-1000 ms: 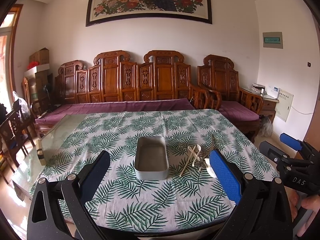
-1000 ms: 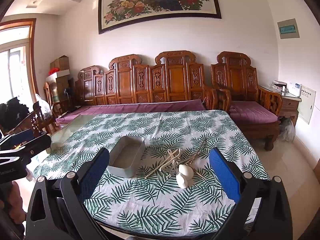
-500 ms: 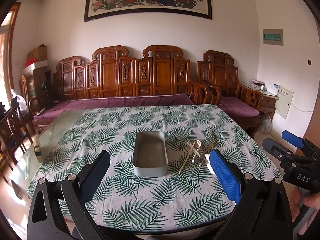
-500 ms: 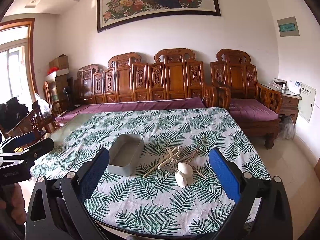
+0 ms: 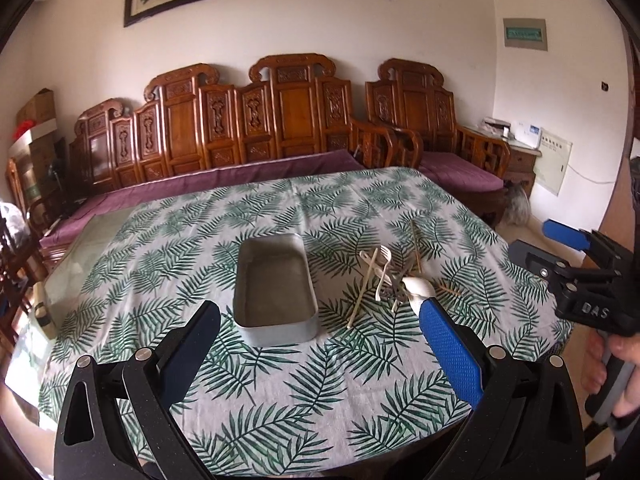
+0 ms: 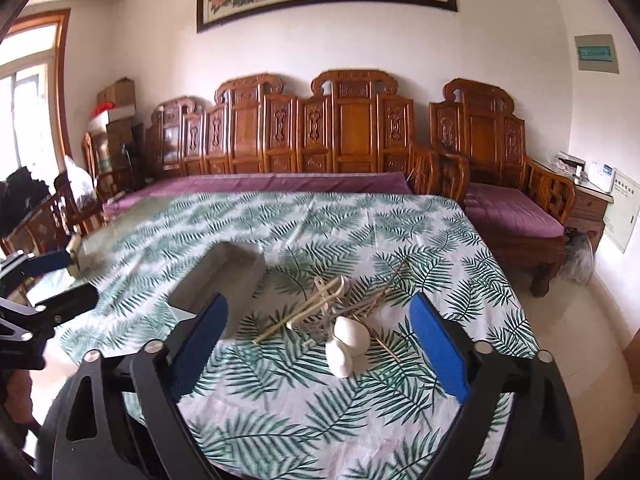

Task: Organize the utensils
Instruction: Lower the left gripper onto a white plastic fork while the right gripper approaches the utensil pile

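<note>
A grey metal tin (image 5: 276, 288) stands on the leaf-print tablecloth, with nothing in it. Right of it lies a heap of utensils (image 5: 388, 276): wooden chopsticks, pale forks and white spoons (image 6: 346, 344). My left gripper (image 5: 318, 312) hangs open in front of the tin's near end, apart from it. My right gripper (image 6: 318, 304) is short of the utensil heap (image 6: 332, 312). Its jaws are closing, still wide, with nothing between the pads. The tin (image 6: 224, 280) is to its left. Each gripper shows in the other's view: right gripper (image 5: 532, 238), left gripper (image 6: 64, 278).
The cloth-covered table (image 5: 280, 420) has a bare glass strip (image 5: 80, 248) on its left side. A carved wooden bench (image 5: 280, 120) with purple cushions runs behind it, an armchair (image 6: 500, 152) at the right. A person's hand (image 5: 624, 360) holds the right gripper's handle.
Both grippers have come forward and down toward the table, so the tin and utensils look larger. The right gripper's pads stand a little closer together than before.
</note>
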